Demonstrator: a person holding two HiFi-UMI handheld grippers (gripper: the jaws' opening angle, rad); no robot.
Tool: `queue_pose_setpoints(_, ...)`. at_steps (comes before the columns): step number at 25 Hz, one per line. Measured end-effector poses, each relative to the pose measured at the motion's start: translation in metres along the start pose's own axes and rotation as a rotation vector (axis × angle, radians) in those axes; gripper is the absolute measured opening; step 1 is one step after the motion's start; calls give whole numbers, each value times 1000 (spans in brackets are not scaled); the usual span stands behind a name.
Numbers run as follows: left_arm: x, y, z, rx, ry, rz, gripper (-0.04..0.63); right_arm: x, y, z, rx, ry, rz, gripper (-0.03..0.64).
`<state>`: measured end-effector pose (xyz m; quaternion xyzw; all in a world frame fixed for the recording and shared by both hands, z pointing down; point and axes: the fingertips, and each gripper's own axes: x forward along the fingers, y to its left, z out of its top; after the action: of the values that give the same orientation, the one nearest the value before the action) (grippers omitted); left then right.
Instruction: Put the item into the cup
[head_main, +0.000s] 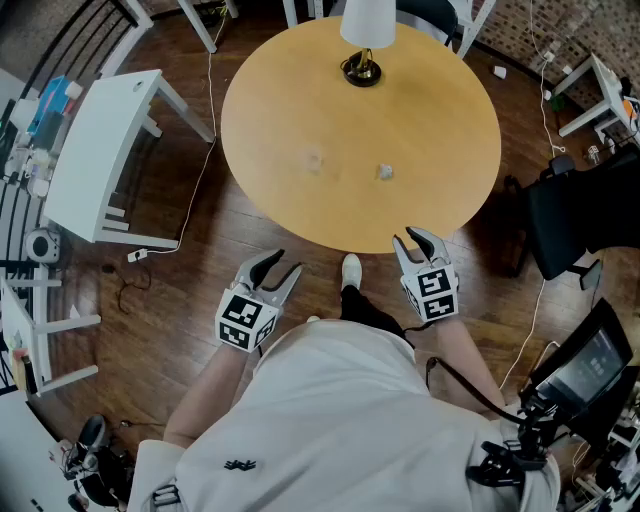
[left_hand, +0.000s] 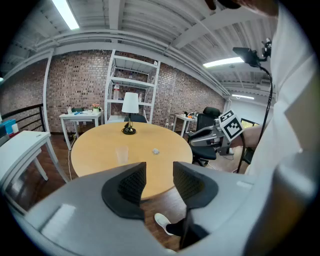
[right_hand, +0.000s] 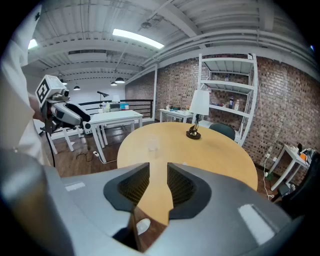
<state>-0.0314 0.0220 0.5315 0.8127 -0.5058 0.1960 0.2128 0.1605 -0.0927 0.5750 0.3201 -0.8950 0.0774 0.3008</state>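
A small pale crumpled item lies on the round wooden table, right of the middle. A clear plastic cup stands to its left; it is faint in all views. The cup and the item also show in the left gripper view, and the cup in the right gripper view. My left gripper is held off the table's near edge at the left, jaws open and empty. My right gripper sits at the near edge, open with nothing between its jaws.
A table lamp stands at the table's far side. A white side table is to the left, a black office chair to the right, and a monitor at lower right. The person's shoe is under the table edge.
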Motion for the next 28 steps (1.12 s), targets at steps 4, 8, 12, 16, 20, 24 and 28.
queue_pose_setpoints(4, 41, 32, 48, -3, -27, 41, 150, 43, -44, 17, -31, 10, 18, 118)
queue_pose_setpoints(8, 74, 54, 73, -11, -24, 75, 150, 83, -75, 19, -49, 29, 55, 127)
queue_pose_setpoints(12, 91, 74, 87, -17, -16, 85, 150, 123, -88, 15, -40, 71, 65, 133)
queue_pose_setpoints(16, 102, 86, 88, -22, 3, 57, 150, 161, -97, 4, -12, 125, 60, 141)
queue_pose_setpoints(20, 109, 88, 94, 0, 25, 13, 150, 191, -108, -15, 21, 198, 38, 150)
queue_pose_setpoints(24, 101, 107, 93, -5, 32, 2, 150, 217, -112, -27, 47, 256, 4, 150)
queue_pose_setpoints(28, 92, 128, 93, -15, 42, 2, 150, 240, -121, -36, 63, 321, -33, 147)
